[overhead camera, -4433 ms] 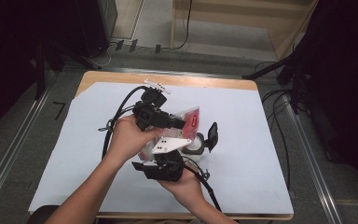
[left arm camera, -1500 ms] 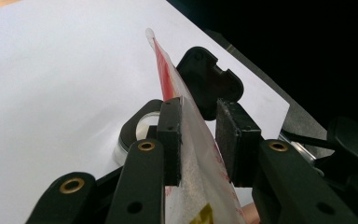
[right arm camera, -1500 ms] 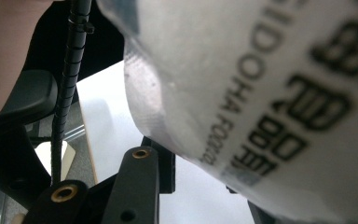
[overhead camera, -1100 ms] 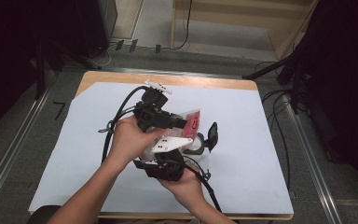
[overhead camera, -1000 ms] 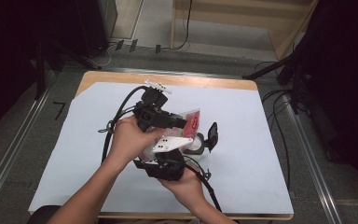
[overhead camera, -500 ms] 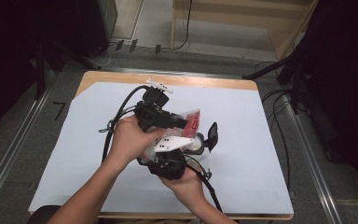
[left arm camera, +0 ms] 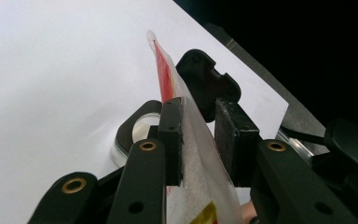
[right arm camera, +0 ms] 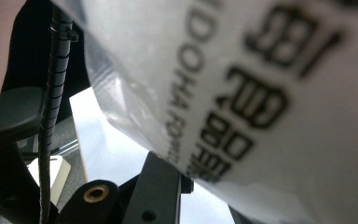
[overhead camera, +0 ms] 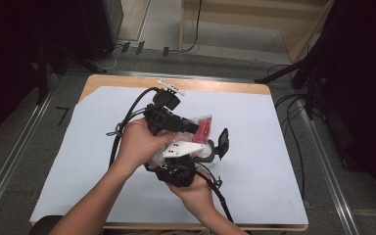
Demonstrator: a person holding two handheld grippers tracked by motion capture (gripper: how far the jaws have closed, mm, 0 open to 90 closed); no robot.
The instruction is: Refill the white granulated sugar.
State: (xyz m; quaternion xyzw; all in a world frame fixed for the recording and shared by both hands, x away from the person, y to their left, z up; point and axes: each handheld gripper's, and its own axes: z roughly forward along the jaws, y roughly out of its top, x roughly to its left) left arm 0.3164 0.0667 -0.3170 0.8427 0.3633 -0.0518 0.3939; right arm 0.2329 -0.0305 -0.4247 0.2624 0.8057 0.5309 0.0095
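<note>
While the counter (overhead camera: 274, 147) lies under its white sheet, we hold a plastic packet (overhead camera: 203, 128) above its middle, between both tools. The left hand-held gripper (left arm camera: 198, 135) pinches the packet's clear body, red end beyond the pads. The right hand-held gripper (overhead camera: 196, 155) has just been closing; its own view has printed film pressed close, so we judge it clamped on the packet. The packet's long axis runs toward the counter's far right corner, red end leading. A jar (left arm camera: 137, 133) and black lid (left arm camera: 207, 81) sit below. Best keep both grips firm and pull apart evenly to tear.
</note>
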